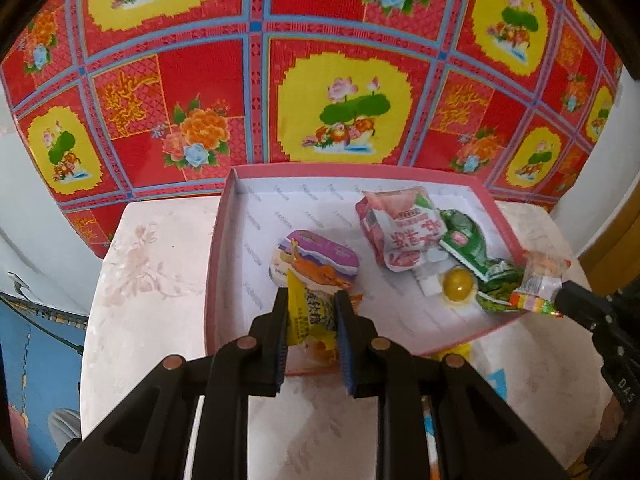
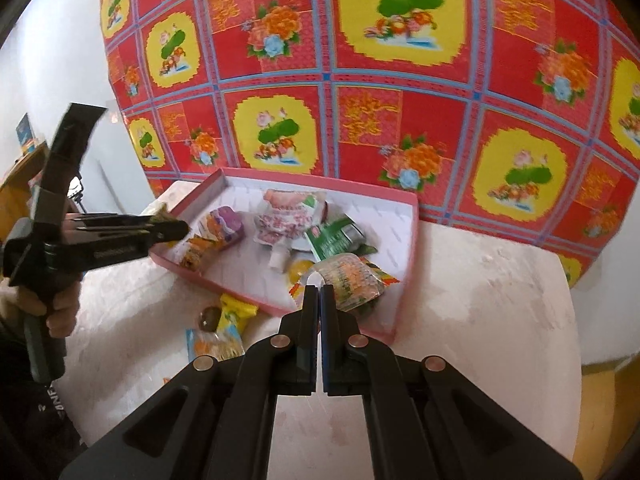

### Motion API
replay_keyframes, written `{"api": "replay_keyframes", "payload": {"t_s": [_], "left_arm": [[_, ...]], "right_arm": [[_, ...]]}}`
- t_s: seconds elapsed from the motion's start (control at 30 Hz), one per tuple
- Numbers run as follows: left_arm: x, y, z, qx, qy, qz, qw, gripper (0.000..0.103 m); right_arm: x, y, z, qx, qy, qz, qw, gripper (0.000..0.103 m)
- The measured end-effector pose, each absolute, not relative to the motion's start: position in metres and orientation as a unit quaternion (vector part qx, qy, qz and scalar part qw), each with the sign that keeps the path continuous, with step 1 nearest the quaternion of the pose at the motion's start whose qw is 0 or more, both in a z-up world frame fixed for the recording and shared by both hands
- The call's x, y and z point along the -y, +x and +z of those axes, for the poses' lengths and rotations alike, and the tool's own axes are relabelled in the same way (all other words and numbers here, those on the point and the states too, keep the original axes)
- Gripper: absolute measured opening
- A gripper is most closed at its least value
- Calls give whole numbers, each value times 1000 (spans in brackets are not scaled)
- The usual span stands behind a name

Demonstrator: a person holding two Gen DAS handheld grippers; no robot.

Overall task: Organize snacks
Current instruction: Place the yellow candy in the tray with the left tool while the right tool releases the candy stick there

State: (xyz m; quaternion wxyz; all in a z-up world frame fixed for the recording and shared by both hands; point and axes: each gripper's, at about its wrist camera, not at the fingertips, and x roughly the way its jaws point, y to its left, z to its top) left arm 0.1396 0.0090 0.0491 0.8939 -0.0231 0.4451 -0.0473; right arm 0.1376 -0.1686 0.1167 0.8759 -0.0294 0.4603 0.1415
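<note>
Pinching a yellow snack packet (image 1: 310,312) between its pads, the left gripper (image 1: 311,300) is hanging over the near edge of the pink box (image 1: 224,216), seemingly so the packet can drop inside with the rest. The right gripper (image 2: 320,294) is pressing its fingers together on the clear corner of an orange-and-green snack packet (image 2: 352,280), which is hanging above the box's near right part, probably on its way in too.

Inside the box, a purple-lidded cup (image 1: 316,258) is sitting near the left, a red-and-white pouch (image 1: 400,226) is lying in the middle toward the far side, a green packet (image 1: 468,240) is overlapping its right edge, and a yellow round sweet (image 1: 458,284) is resting just near of them. The collected snacks are crowding the middle and right, leaving the far left corner bare.

On the table (image 2: 480,300), just outside the box's near wall, another yellow packet (image 2: 236,312), a brown round sweet (image 2: 210,318) and a blue-and-orange packet (image 2: 216,342) are lying close together, likely waiting their turn
</note>
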Motion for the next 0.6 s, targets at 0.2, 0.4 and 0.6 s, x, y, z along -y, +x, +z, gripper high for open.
{"api": "replay_keyframes", "payload": {"t_s": [0.2,0.4,0.6], "left_arm": [[-7,146,43,-455,-19,-49,889,25],[-7,145,45,-460,-19,-48,886,37],[-9,140,52,-457,-29,-47,888,46]], "right_arm": [[152,152,107,-464,-40,158,870,2],[147,160,96,-471,-38,157,867,2],[149,161,91,-479,-20,153,864,9]]}}
